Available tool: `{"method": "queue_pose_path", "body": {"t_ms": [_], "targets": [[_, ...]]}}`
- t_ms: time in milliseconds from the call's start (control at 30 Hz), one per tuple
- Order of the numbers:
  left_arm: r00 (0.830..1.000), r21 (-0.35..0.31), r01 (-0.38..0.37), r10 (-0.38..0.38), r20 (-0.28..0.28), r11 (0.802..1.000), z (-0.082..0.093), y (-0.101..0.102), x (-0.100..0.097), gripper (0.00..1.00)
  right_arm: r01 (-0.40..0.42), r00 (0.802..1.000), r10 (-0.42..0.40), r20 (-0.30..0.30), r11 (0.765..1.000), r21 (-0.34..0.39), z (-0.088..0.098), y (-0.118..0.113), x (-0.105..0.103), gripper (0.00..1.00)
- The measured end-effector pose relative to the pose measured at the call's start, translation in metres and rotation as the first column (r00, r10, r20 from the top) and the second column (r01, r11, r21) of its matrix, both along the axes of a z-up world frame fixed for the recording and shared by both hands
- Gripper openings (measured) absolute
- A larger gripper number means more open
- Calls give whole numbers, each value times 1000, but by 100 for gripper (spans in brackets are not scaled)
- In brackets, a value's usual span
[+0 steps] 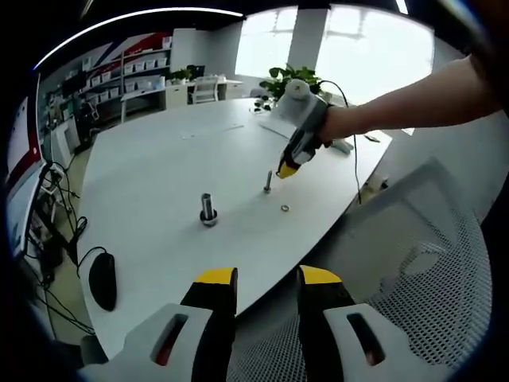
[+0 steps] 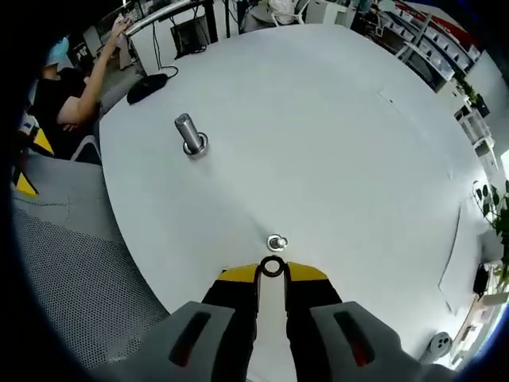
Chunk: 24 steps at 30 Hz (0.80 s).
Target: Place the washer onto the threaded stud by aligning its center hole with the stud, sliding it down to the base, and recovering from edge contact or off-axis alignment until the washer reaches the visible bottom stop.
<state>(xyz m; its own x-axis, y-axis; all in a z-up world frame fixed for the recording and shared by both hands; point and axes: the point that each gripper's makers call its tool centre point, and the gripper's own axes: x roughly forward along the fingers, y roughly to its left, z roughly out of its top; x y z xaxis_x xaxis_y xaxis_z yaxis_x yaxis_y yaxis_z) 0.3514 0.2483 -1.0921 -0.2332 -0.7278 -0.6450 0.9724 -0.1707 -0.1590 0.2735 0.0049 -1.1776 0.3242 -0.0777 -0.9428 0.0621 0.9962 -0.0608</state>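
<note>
Washer (image 2: 272,267) clamped in right gripper (image 2: 272,273), held just short of threaded stud (image 2: 276,242); not yet threaded on. Left gripper (image 1: 267,278) jaws apart, idle.

I see a smooth, matt white bench (image 2: 334,119). The washer (image 2: 272,267) and threaded stud (image 2: 276,242) look like bright, shiny metal, as does the larger bolt (image 2: 189,134). My right hand-held gripper (image 2: 272,272) has yellow-tipped black plastic jaws. The chair (image 1: 421,278) is white mesh.
</note>
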Motion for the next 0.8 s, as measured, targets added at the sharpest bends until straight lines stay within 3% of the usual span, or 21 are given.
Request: {"method": "queue_pose_path", "body": {"t_ms": [67, 200, 800], "targets": [[1000, 0, -1, 1, 0, 1000, -2, 0, 1, 28, -8, 1000, 8, 7, 1000, 3, 11, 1, 10, 14], [1000, -2, -1, 1, -1, 1000, 0, 0, 0, 28, -14, 1000, 14, 14, 1000, 8, 10, 3, 9, 14], [1000, 5, -3, 3, -3, 1000, 1, 1, -1, 28, -54, 999, 54, -6, 998, -40, -4, -17, 17, 14]]}}
